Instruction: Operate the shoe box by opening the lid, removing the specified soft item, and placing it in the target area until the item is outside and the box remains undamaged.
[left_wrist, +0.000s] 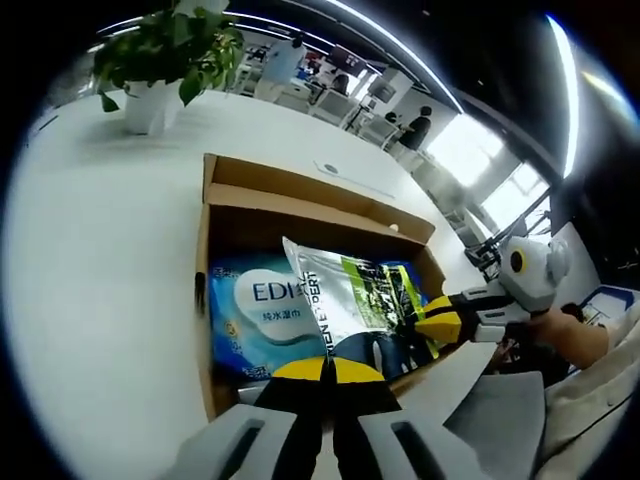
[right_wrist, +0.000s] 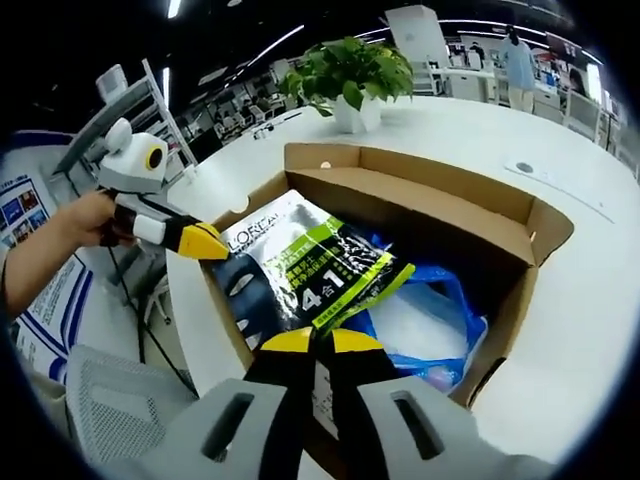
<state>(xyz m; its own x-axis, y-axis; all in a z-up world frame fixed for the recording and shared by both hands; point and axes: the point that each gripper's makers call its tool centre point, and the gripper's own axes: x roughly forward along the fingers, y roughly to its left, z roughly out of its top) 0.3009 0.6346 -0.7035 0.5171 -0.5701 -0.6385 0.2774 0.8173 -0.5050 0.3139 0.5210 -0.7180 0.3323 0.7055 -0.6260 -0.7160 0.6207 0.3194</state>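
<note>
Gripping the pouch (right_wrist: 300, 270), right gripper (right_wrist: 322, 342) reaches over open box (right_wrist: 520, 215).

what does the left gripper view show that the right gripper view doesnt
Left gripper view alone: printed lettering on the blue wet-wipes pack, and the right gripper entering from the right, its tips at the sachet's edge.
Right gripper view alone: the sachet's green "4 in 1" label, and the left gripper entering from the left, held by a hand.
Both: the open cardboard box, the dark L'Oreal sachet raised over the wipes, the potted plant, the white table.
</note>
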